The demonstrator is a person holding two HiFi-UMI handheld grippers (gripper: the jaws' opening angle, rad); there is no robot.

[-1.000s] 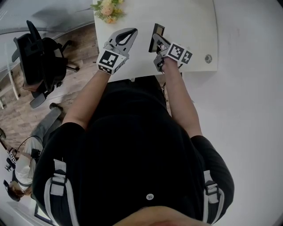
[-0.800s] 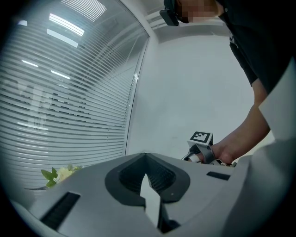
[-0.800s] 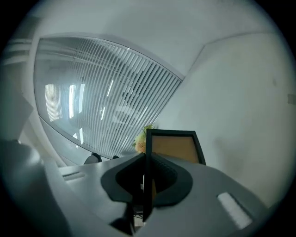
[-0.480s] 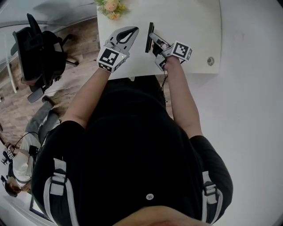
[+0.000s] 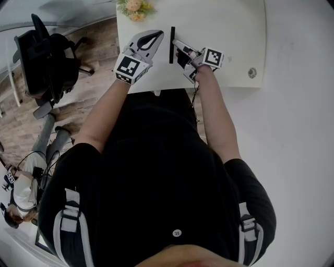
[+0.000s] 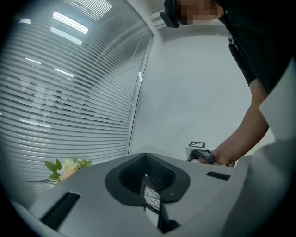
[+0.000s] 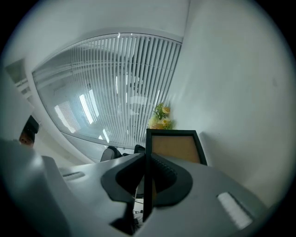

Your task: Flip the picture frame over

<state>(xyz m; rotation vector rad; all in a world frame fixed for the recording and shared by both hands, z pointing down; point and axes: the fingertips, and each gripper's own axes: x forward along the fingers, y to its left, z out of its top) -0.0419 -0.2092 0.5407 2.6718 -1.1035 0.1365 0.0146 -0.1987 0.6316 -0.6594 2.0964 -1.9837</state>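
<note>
A big white table [image 5: 229, 26] sits in front of the person in a black shirt [image 5: 156, 172]. A black office chair [image 5: 47, 57] stands on the wood floor [image 5: 99, 57], left of the table. The picture frame [image 5: 171, 32] stands up on its edge on the table, so from above it looks like a thin black line. The right gripper [image 5: 176, 44] pinches the frame's near edge tight between its jaws, and its own view shows the frame's brown middle. The left gripper [image 5: 156, 35] is near the frame's left side, jaws pressed together on nothing. Flowers [image 5: 134, 7] lie at the table's far left corner. A tiny round silver thing [image 5: 252, 72] sits near the right edge
</note>
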